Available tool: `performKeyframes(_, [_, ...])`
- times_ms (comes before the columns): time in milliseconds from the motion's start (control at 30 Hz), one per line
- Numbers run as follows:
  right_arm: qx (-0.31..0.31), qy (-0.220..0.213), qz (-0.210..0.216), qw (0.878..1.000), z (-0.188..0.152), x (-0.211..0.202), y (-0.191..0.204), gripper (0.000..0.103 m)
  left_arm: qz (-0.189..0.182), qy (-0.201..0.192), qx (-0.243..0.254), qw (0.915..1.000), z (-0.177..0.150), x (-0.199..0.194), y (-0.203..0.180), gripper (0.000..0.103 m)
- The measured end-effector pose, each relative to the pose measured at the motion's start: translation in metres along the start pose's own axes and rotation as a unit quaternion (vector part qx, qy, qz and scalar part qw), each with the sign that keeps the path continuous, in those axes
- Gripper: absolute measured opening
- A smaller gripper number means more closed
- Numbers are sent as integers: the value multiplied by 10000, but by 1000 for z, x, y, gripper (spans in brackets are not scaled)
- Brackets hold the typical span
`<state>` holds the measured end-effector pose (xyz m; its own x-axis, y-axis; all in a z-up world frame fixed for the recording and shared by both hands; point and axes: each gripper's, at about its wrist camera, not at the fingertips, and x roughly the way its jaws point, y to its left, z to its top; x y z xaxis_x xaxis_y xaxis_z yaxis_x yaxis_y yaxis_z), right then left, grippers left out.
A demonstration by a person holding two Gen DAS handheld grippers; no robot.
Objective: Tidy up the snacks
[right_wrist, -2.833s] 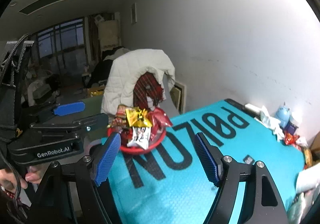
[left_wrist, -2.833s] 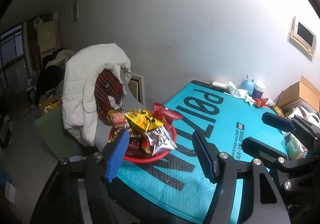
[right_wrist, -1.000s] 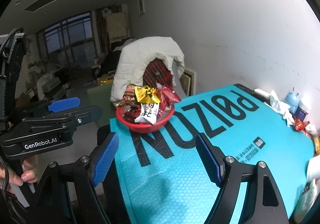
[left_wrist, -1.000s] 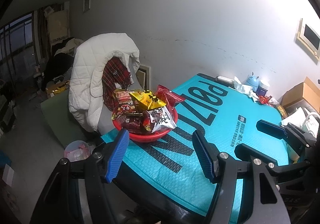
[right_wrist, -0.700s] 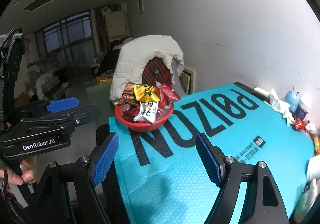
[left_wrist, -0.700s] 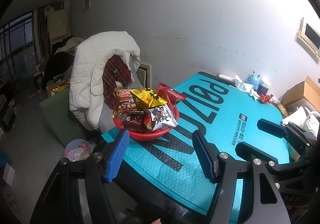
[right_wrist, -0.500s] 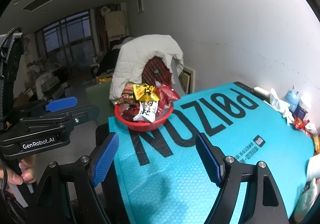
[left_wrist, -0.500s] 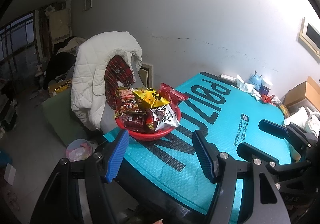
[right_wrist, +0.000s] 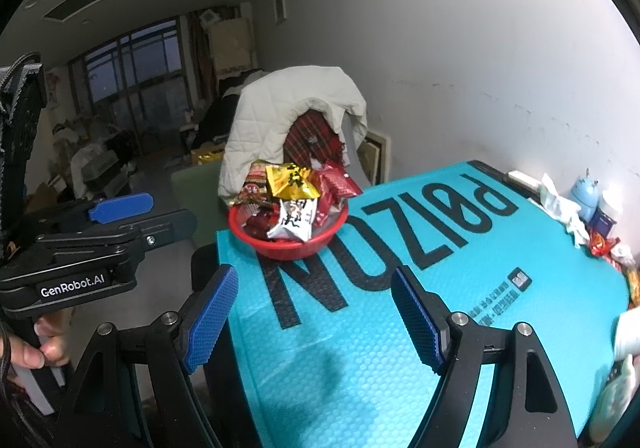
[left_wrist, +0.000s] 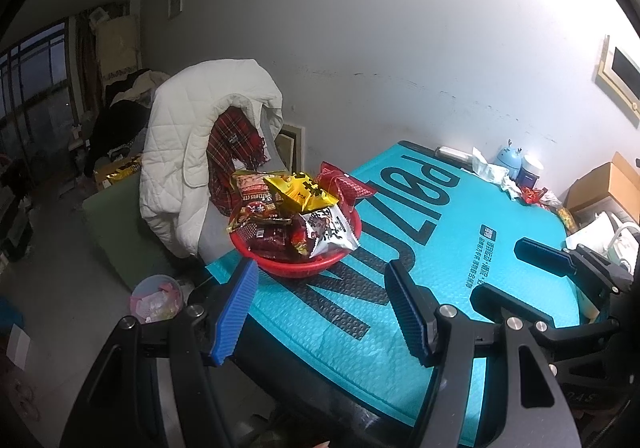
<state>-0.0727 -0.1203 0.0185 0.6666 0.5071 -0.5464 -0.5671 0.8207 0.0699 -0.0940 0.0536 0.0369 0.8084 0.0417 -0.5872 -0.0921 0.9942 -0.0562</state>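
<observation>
With both our left claw (left_wrist: pixel 320 304) and right claw (right_wrist: pixel 312 312) released and bare, the snack packets (left_wrist: pixel 294 214) sit heaped in the red bowl (left_wrist: pixel 304 266) ahead on the table (left_wrist: pixel 440 248), fitting either a finished gathering or a sorting still ahead

I count one red basket (left_wrist: pixel 304 266) on the tabletop (left_wrist: pixel 448 248), heaped with snack packets: one yellow packet (left_wrist: pixel 300 192), one white packet (left_wrist: pixel 330 230), and several red ones I cannot count exactly. Two hand-held grippers are in view, the left hand-held gripper (left_wrist: pixel 320 312) and the right hand-held gripper (right_wrist: pixel 312 322). At the far right edge stand one pale blue figurine (left_wrist: pixel 508 158) and one jar (left_wrist: pixel 530 170). One white jacket (left_wrist: pixel 188 176) hangs behind the basket.
</observation>
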Motion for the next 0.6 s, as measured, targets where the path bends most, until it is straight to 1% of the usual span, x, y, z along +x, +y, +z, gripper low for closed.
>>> performKeyframes(600, [-1,69,-28,10000,2,2,4,79,-28,18,4,10000,0,-1,1,65])
